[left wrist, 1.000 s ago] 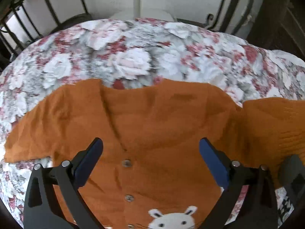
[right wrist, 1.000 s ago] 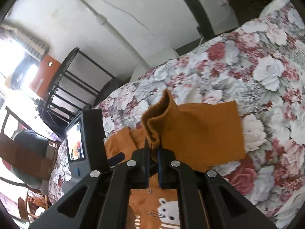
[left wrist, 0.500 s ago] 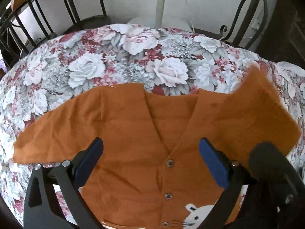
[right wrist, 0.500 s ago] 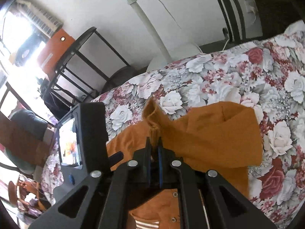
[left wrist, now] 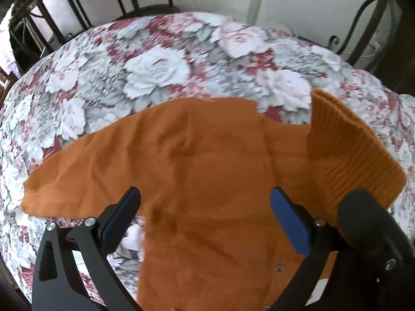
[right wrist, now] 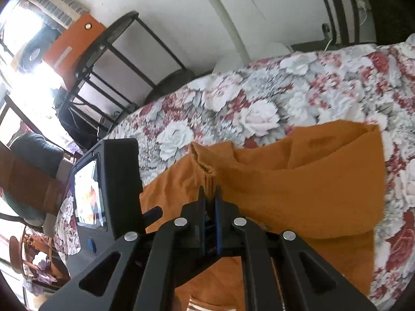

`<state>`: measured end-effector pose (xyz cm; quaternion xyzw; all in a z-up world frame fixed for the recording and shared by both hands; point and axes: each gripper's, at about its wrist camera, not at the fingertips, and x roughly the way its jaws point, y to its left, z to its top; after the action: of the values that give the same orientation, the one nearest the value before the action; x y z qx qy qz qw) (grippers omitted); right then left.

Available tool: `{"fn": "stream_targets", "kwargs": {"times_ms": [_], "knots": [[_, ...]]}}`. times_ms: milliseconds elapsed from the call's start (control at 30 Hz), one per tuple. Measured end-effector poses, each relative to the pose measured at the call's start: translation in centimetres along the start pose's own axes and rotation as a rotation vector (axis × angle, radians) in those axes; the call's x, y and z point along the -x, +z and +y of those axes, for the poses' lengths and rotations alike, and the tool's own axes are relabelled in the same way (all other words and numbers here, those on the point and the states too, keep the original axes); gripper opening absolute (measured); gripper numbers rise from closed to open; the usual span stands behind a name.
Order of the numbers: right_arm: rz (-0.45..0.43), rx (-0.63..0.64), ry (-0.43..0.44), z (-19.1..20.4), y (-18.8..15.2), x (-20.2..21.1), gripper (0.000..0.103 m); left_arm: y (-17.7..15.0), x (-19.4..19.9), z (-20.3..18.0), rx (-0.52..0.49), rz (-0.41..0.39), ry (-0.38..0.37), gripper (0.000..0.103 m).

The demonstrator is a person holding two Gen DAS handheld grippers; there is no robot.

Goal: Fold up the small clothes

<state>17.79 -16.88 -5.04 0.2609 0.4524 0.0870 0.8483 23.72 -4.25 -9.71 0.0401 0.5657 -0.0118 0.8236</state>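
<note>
While the right gripper [right wrist: 210, 194] is pinching the ribbed cuff [right wrist: 205, 167] of one sleeve between its pressed-together blue pads, the left gripper [left wrist: 205, 210] is hovering with its fingers spread wide and nothing between them. Just under those spread fingers the orange cardigan [left wrist: 207, 194] is lying front-up on the floral bedspread [left wrist: 155, 72], with a small button [left wrist: 278, 276] showing near the right finger. In the left wrist view its far sleeve [left wrist: 77, 171] is stretching flat out to the left, the end resting on the flowers. On the other side the held sleeve [left wrist: 345, 155] is standing lifted off the cloth, its ribbed end tilting up above the body of the garment, touching the dark housing of the right gripper [left wrist: 368, 233]. From the right wrist view that sleeve [right wrist: 324, 178] is draping in a loose fold over the cardigan's chest. Beyond the garment the bedspread is running on to its far edge, and past that a black metal rack [right wrist: 109, 59] is standing against a pale wall [right wrist: 181, 0].
</note>
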Motion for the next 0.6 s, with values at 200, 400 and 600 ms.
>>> {"fn": "stream_targets", "kwargs": {"times_ms": [200,400,600], "knots": [[0.123,-0.032,0.016,-0.7,-1.3,-4.6,0.009,-1.1,-3.6,1.8,-0.021,0.069,0.069,0.098],[0.123,-0.107,0.091,-1.9,-1.0,-3.5,0.057,-1.1,-3.6,2.9,-0.018,0.070,0.105,0.098],[0.017,-0.153,0.092,-5.1,1.3,2.5,0.076,-0.5,-0.8,7.1,0.141,0.076,-0.082,0.098]]}}
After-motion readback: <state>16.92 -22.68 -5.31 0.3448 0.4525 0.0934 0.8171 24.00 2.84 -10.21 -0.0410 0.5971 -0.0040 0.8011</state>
